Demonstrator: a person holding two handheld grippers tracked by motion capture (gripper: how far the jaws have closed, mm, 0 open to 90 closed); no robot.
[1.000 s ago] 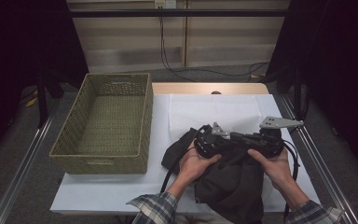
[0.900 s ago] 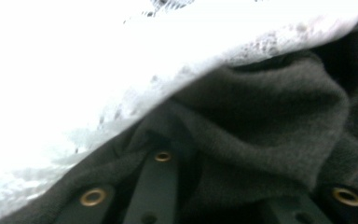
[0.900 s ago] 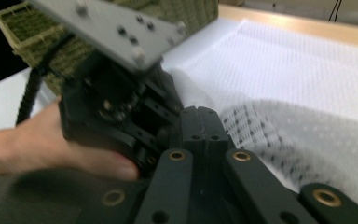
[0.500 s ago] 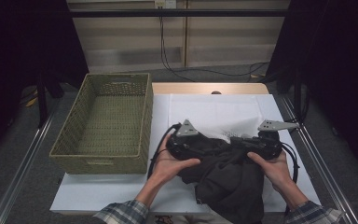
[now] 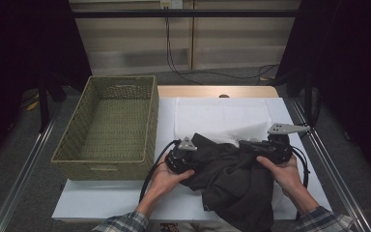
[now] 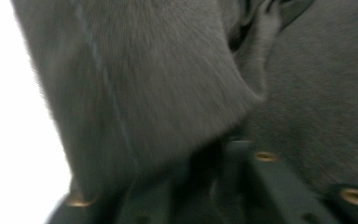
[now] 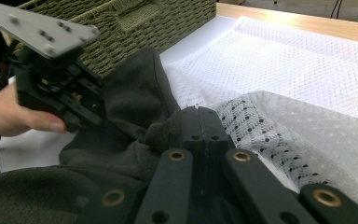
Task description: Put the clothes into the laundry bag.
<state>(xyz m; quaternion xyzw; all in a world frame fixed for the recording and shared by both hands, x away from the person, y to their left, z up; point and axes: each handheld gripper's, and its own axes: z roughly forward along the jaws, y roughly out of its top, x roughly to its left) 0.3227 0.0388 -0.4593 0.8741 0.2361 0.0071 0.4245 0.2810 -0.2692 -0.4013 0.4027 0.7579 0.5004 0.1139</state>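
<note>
Since earlier the left gripper (image 5: 191, 155) moved left, jaws reclosing on the dark garment (image 5: 232, 179), stretching it sideways across the tabletop (image 5: 106, 203); right gripper (image 5: 251, 146) stays clamped on it

Garment (image 5: 232, 179) on table (image 5: 101, 203), basket (image 5: 111, 130) to its left

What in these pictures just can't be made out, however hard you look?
- What kind of garment the dark cloth is: high view, bunched up and running off the bottom edge.
- The left gripper jaw tips: high view, tucked under the cloth; left gripper view, blurred and buried in fabric.
- What lies under the cloth on the white lace sheet: covered.
- The basket near inner wall: high view, hidden by its own rim.
</note>
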